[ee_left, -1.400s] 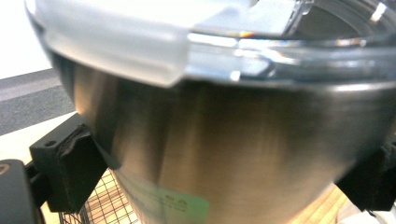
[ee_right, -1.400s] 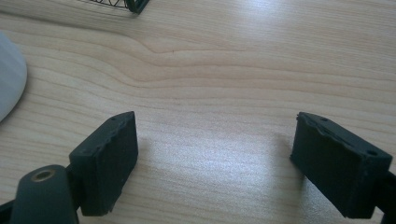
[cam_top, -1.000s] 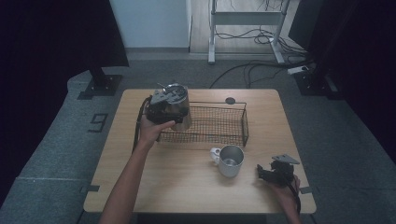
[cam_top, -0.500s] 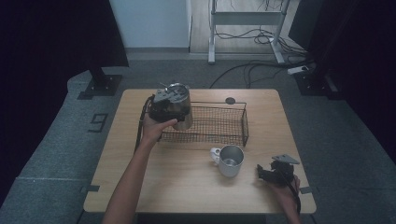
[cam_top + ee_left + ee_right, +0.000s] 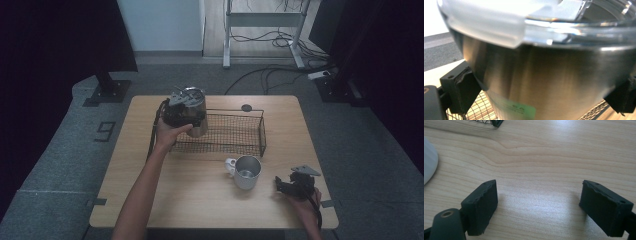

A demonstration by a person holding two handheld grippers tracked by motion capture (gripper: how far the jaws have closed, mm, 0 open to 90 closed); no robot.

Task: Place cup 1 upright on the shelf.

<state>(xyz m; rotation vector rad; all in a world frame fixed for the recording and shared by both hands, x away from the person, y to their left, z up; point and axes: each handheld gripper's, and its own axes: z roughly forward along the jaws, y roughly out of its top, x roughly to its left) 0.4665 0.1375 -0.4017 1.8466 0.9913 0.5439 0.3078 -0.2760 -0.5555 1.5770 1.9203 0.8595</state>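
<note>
While L gripper (image 5: 186, 111) pinches the steel tumbler (image 5: 196, 112) by its sides, the tumbler sits upright at the left end of the wire basket (image 5: 235, 134), over or just inside the near-left corner; can't tell from high view whether its base rests on the mesh. L gripper view: both pads pressed on tumbler (image 5: 549, 75) wall, clear lid on top, green label low on the body, basket mesh (image 5: 477, 110) beneath — detail the high view doesn't give.

R gripper (image 5: 295, 184) lies right of basket, near the table's (image 5: 200, 210) front-right corner, close to the edge. Jaws spread wide, nothing between; R gripper view shows bare wood between them, plus basket corner (image 5: 495, 122) at top.

Steel mug (image 5: 246, 172) stands just in front of basket, between basket and R gripper, apart from both. Small black disc (image 5: 246, 107) behind basket, near far edge.

Open room: wide bare strip left of basket and in front of it; basket interior right of tumbler free.
</note>
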